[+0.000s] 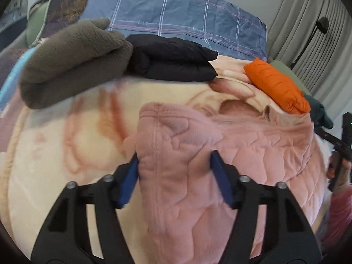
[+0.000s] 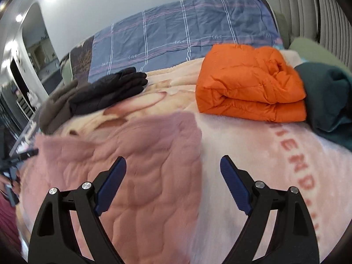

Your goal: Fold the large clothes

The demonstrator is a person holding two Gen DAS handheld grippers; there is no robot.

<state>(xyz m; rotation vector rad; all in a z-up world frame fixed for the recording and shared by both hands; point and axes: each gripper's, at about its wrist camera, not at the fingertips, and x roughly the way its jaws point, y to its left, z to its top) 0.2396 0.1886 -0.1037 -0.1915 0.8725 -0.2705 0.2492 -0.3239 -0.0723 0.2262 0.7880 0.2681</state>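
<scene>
Tongs first: left gripper [image 1: 175, 165] spread wide, blue pads on either side of a raised ridge of the pink quilted garment [image 1: 220, 154], not squeezing. Right gripper [image 2: 173, 171] also spread wide, holding nothing, hovering low over the garment's right edge. Pink garment lay spread in the near middle of the bed blanket [image 2: 275, 165], looked not folded yet. Farther off sat four folded pieces, probably done: brown fleece [image 1: 72, 63] far left, black jacket [image 1: 171, 59] beside it, orange jacket [image 2: 248, 83] far right, dark green piece [image 2: 330, 96] touching it.
</scene>
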